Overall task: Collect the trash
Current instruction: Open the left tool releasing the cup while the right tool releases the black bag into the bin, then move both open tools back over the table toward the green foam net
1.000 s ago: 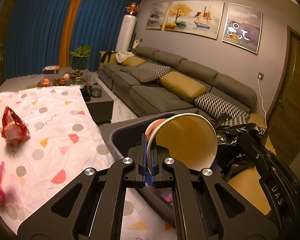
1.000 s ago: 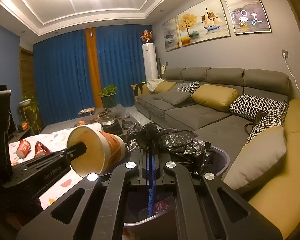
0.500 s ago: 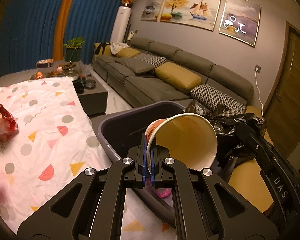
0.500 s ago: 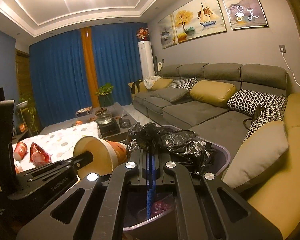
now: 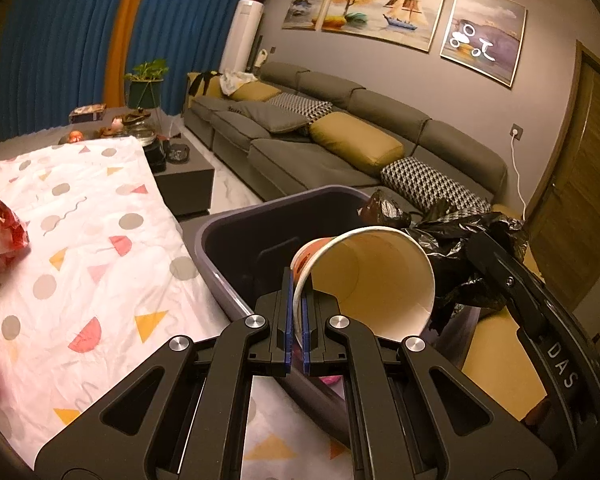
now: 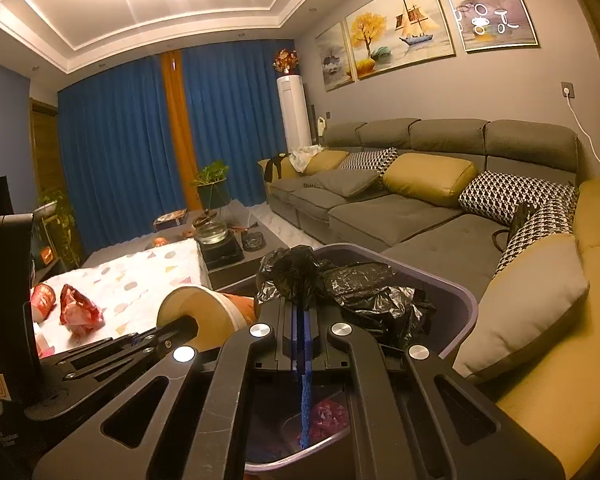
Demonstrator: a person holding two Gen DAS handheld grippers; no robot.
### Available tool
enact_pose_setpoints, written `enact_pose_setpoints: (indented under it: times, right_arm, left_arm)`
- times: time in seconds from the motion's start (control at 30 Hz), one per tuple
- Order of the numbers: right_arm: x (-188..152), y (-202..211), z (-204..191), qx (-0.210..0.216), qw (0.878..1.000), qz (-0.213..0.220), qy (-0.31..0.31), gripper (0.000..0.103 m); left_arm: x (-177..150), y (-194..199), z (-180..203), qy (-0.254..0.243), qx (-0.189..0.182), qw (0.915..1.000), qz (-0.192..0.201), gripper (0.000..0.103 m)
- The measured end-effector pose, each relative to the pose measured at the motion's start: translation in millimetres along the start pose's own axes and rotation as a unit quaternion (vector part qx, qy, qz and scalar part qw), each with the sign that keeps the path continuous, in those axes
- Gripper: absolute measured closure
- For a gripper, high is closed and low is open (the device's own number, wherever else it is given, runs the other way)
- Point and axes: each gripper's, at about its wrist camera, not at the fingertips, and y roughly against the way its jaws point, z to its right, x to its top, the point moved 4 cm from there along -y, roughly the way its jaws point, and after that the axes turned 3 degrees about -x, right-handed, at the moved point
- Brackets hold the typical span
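With the left gripper [image 5: 296, 316] pinching the cup [image 5: 364, 280] rim and the right gripper [image 6: 300, 344] pinching the bag [image 6: 340, 280], the cup released early could miss the bin [image 5: 236, 232].

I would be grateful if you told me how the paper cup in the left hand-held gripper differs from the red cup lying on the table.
The paper cup is clamped by its rim in the left hand-held gripper over the purple bin; the red cup lies untouched on the patterned tablecloth. The paper cup looks larger, with a white rim and orange print, while the red cup is mostly red. Both lie tipped on their sides.
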Motion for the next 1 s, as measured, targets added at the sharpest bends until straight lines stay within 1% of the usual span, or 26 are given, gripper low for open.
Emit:
enact_pose_setpoints:
  times: [0.17, 0.2, 0.23, 0.3, 0.37, 0.43, 0.47, 0.53, 0.57, 0.63, 0.67, 0.7, 0.73, 0.8, 0.83, 0.9, 0.93, 1.0]
  right_arm:
    - [-0.6, -2.9, -0.7, -0.002, 1.0, -0.003, 0.001, 0.1]
    - [-0.6, -3.7, -0.9, -0.003, 1.0, -0.004, 0.002, 0.1]
    - [-0.9, -4.0, -0.5, -0.003, 1.0, -0.004, 0.003, 0.1]
    - [-1.6, -5.3, -0.6, -0.004, 1.0, -0.006, 0.002, 0.099]
    - [-2.7, -6.5, 0.0, -0.003, 1.0, -0.009, 0.0, 0.098]
    - [-4.0, -7.4, 0.3, -0.004, 1.0, -0.012, 0.0, 0.098]
    - [-4.4, -7.7, 0.6, -0.004, 1.0, -0.013, -0.001, 0.098]
    - [-5.0, -7.9, 1.5, -0.004, 1.0, -0.015, -0.002, 0.097]
    - [-5.2, -8.1, 2.0, -0.005, 1.0, -0.016, -0.003, 0.096]
    - [-5.4, -7.9, 2.9, -0.005, 1.0, -0.017, -0.003, 0.09]
    - [-5.4, -7.4, 3.2, -0.004, 1.0, -0.017, -0.004, 0.077]
    - [-5.4, -6.4, 3.1, -0.002, 1.0, -0.015, -0.005, 0.061]
    - [-5.2, -4.7, 2.9, -0.002, 1.0, -0.012, -0.006, 0.058]
    - [-4.7, -3.2, 1.6, -0.003, 1.0, -0.01, -0.004, 0.057]
    - [-4.4, -2.0, 1.5, -0.002, 1.0, -0.01, -0.006, 0.055]
    - [-3.9, 1.3, 0.9, -0.002, 1.0, -0.008, -0.009, 0.047]
    - [-3.5, 4.4, 0.4, -0.002, 1.0, -0.006, -0.01, 0.045]
    - [-3.0, 10.6, -0.7, -0.002, 1.0, 0.0, -0.012, 0.038]
  left_arm:
    - [-1.4, -0.9, -4.8, 0.006, -0.001, 1.0, -0.006, 0.1]
    - [-1.5, -0.8, -5.6, 0.006, 0.001, 0.9999, -0.009, 0.098]
    - [-1.3, -0.4, -6.0, 0.006, 0.003, 0.9999, -0.009, 0.093]
    - [-1.9, 0.7, -8.7, 0.011, 0.0, 0.9999, -0.009, 0.09]
    - [-2.5, 1.4, -10.7, 0.014, 0.0, 0.9998, -0.011, 0.083]
    - [-3.2, 4.2, -12.6, 0.016, 0.001, 0.9998, -0.009, 0.071]
    - [-3.5, 6.0, -13.6, 0.018, 0.004, 0.9998, -0.007, 0.068]
    - [-3.6, 10.2, -18.3, 0.025, 0.01, 0.9996, -0.001, 0.052]
    - [-3.1, 14.3, -21.5, 0.031, 0.015, 0.9994, 0.005, 0.048]
    - [-1.4, 23.1, -27.1, 0.041, 0.029, 0.9986, 0.018, 0.036]
    - [-0.4, 26.4, -28.7, 0.044, 0.034, 0.9982, 0.021, 0.033]
    - [0.9, 32.0, -30.9, 0.048, 0.041, 0.9977, 0.027, 0.03]
    - [2.6, 39.5, -33.3, 0.051, 0.048, 0.9969, 0.035, 0.027]
    - [5.0, 52.3, -36.1, 0.054, 0.061, 0.9955, 0.047, 0.024]
    - [5.8, 56.8, -36.8, 0.055, 0.065, 0.9951, 0.051, 0.021]
    - [6.0, 71.7, -38.0, 0.053, 0.08, 0.9934, 0.062, 0.019]
    - [5.6, 78.3, -38.8, 0.052, 0.086, 0.9928, 0.065, 0.017]
    - [2.4, 93.5, -41.4, 0.051, 0.098, 0.9912, 0.073, 0.015]
